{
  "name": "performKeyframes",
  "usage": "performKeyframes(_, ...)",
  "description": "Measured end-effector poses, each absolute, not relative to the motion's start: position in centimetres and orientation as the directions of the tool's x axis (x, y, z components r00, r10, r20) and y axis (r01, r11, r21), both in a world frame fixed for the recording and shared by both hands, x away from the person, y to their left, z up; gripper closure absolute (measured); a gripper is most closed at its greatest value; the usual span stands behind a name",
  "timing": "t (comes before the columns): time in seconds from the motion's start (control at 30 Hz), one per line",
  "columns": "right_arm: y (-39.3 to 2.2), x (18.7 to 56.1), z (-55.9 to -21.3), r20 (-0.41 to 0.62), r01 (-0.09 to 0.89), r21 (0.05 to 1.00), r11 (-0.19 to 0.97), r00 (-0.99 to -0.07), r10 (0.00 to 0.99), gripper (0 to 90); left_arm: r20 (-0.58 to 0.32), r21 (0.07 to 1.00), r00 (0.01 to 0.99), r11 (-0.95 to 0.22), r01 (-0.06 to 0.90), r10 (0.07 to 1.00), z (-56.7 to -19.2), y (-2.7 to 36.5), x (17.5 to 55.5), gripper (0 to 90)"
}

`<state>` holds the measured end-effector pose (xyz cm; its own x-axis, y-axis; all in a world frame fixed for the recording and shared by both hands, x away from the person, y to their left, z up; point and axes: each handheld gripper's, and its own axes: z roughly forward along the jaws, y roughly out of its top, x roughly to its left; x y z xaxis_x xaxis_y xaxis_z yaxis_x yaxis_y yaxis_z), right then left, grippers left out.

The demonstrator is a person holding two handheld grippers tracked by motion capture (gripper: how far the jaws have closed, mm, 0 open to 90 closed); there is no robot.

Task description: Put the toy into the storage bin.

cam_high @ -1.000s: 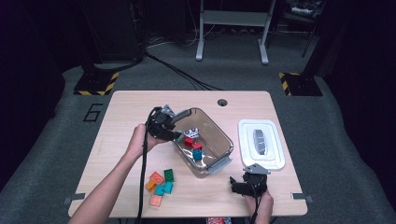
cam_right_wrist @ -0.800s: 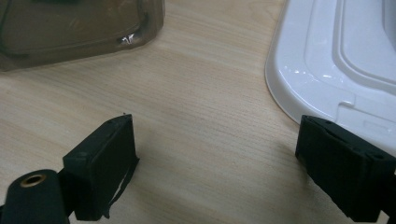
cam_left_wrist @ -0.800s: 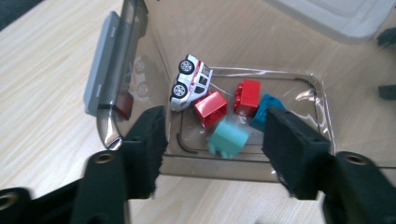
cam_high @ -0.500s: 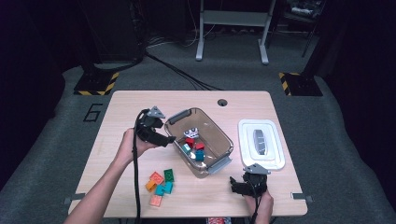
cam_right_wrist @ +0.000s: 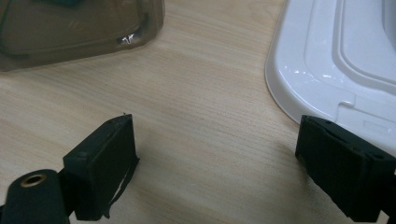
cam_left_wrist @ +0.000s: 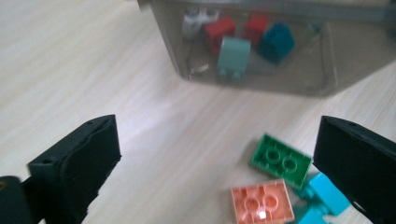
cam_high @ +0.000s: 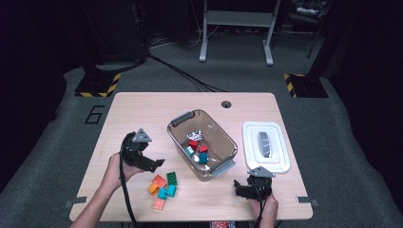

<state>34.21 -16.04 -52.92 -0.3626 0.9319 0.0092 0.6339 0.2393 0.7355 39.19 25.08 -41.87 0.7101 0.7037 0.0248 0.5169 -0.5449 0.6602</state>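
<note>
The left gripper point(cam_high: 154, 164) angles down toward the green brick point(cam_high: 172, 177), its fingers just spread wide, nothing between them.

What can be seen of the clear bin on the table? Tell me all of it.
The clear bin is a smoke-tinted, see-through plastic tub with rounded corners and a grey handle at each short end. It stands upright and lidless, set at an angle near the table's middle. Inside lie a few bricks: two red, one dark teal, one pale green, one white. Its white lid rests beside it, apart. No gripper touches it; loose bricks lie on the table by its near side.
</note>
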Motion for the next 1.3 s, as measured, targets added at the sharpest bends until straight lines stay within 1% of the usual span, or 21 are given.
performKeyframes(0.07,-16.0,34.2,-52.9,0.006,0.633,0.736,0.239,-0.360,0.933,11.3,0.029,0.649,0.706,-0.550,0.525,0.708,-43.1,25.4,38.5,0.0)
performKeyframes(0.23,-16.0,34.2,-52.9,0.010,0.633,0.736,0.239,-0.363,0.932,11.4,-0.006,0.622,0.699,-0.545,0.562,0.715,-45.7,26.1,37.4,0.3)
performKeyframes(0.43,-16.0,34.2,-52.9,0.010,0.633,0.736,0.238,-0.362,0.932,11.4,-0.018,0.614,0.707,-0.550,0.566,0.707,-47.6,26.5,35.7,6.0)
performKeyframes(0.47,-16.1,34.2,-52.9,0.006,0.633,0.736,0.241,-0.362,0.932,11.4,-0.014,0.608,0.712,-0.560,0.564,0.702,-47.9,26.6,35.5,8.2)
performKeyframes(0.6,-16.1,34.2,-52.9,0.006,0.633,0.736,0.242,-0.362,0.932,11.4,-0.001,0.595,0.736,-0.591,0.544,0.677,-48.8,26.6,34.6,28.4)
performKeyframes(0.63,-16.0,34.2,-52.9,0.006,0.633,0.736,0.241,-0.362,0.932,11.4,0.006,0.601,0.736,-0.591,0.538,0.677,-49.1,26.6,34.5,31.8)
performKeyframes(0.73,-16.0,34.2,-52.9,0.005,0.633,0.736,0.242,-0.362,0.932,11.4,-0.007,0.598,0.744,-0.594,0.539,0.668,-49.5,26.8,34.2,38.9)
performKeyframes(0.77,-16.0,34.2,-52.9,0.005,0.633,0.736,0.242,-0.362,0.932,11.4,-0.009,0.598,0.745,-0.593,0.539,0.667,-49.6,26.8,34.1,40.0)
performKeyframes(0.83,-16.0,34.2,-52.9,0.004,0.632,0.736,0.242,-0.362,0.932,11.6,-0.010,0.592,0.752,-0.602,0.535,0.659,-49.9,26.8,33.9,45.7)
performKeyframes(1.0,-16.0,34.2,-52.9,0.006,0.633,0.736,0.241,-0.362,0.932,11.5,0.012,0.582,0.760,-0.623,0.523,0.650,-50.6,26.8,33.6,57.6)
performKeyframes(1.03,-16.0,34.2,-52.9,0.006,0.633,0.736,0.241,-0.362,0.932,11.5,0.011,0.597,0.755,-0.610,0.521,0.656,-50.7,26.8,33.5,59.3)
performKeyframes(1.17,-16.1,34.2,-52.9,0.002,0.628,0.738,0.247,-0.368,0.930,11.6,0.019,0.598,0.754,-0.612,0.518,0.656,-50.7,26.9,33.6,65.6)
performKeyframes(1.23,-16.1,34.3,-52.9,-0.003,0.624,0.740,0.252,-0.371,0.928,11.6,0.017,0.592,0.757,-0.617,0.519,0.653,-50.5,27.0,33.7,66.4)
performKeyframes(1.3,-16.1,34.3,-52.9,-0.003,0.624,0.740,0.252,-0.371,0.928,11.6,0.020,0.604,0.753,-0.608,0.515,0.657,-50.5,27.2,33.8,66.7)
